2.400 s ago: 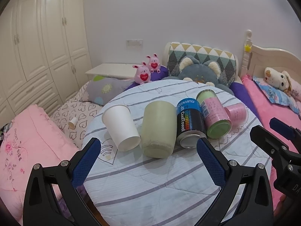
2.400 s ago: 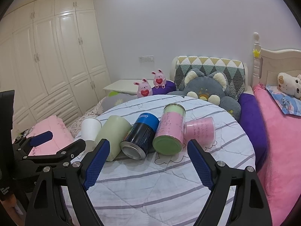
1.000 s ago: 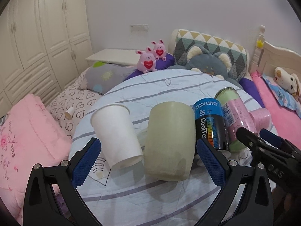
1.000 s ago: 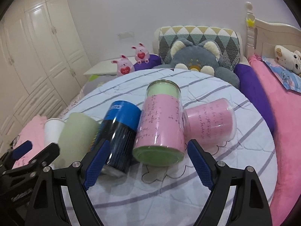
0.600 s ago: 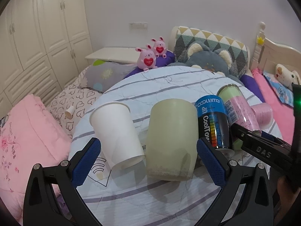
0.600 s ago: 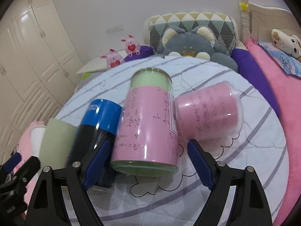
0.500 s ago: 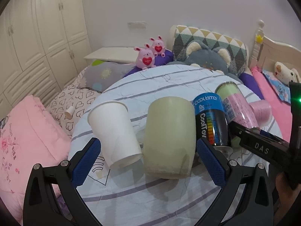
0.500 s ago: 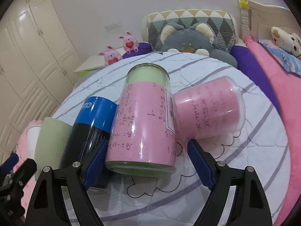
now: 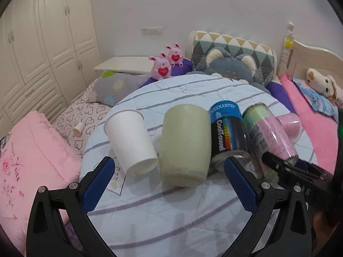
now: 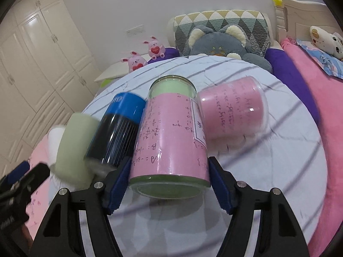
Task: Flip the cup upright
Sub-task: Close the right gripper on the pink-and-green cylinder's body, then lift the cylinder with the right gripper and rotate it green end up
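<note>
Right gripper (image 10: 169, 182) jaws clamp my tall pink-and-green glass cup (image 10: 171, 137), lying sideways; left gripper (image 9: 169, 184) jaws wide, empty.

Home bedroom, cream bed headboard (image 9: 308, 52), plush toys (image 9: 232, 69), white wardrobe (image 9: 42, 32), pink bedding (image 9: 304, 98)

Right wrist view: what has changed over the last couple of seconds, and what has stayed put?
The right gripper moved forward to the row and closed its open jaws around the tall pink-and-green cup, pads now at its sides near the base. The left gripper edged closer, stays open and holds nothing. The white paper cup, green cup, blue can and short pink cup still lie on their sides.
</note>
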{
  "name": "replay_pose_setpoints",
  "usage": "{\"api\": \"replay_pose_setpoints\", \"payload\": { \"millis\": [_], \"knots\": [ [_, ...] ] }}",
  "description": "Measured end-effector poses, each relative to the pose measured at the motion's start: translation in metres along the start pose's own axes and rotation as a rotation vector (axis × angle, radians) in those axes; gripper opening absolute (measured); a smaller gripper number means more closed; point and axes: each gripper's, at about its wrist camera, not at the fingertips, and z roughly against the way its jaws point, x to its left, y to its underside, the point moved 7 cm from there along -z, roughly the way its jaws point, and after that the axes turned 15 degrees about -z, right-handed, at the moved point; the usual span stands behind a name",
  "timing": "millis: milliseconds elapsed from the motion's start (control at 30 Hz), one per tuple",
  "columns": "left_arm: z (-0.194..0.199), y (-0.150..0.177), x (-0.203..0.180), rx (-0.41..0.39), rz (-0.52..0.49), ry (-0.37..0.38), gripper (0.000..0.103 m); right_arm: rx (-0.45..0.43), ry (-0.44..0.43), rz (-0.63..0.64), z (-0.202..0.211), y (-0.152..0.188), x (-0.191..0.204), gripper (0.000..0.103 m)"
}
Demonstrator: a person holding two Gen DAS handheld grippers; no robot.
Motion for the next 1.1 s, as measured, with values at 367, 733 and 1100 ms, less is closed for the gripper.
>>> {"api": "replay_pose_setpoints", "payload": {
  "millis": [367, 733, 1100],
  "knots": [
    [0.029, 0.026, -0.012, 0.013, 0.0, 0.018, 0.103, 0.011, -0.052, -0.02, 0.041, 0.045, -0.012, 0.071],
    [0.049, 0.047, -0.018, 0.018, 0.004, 0.025, 0.103, 0.058, -0.125, 0.04, 0.049, 0.09, 0.014, 0.071],
    [0.05, 0.053, -0.011, 0.032, 0.037, 0.025, 0.103, 0.083, -0.144, 0.083, 0.042, 0.105, 0.03, 0.076]
  ]
}}
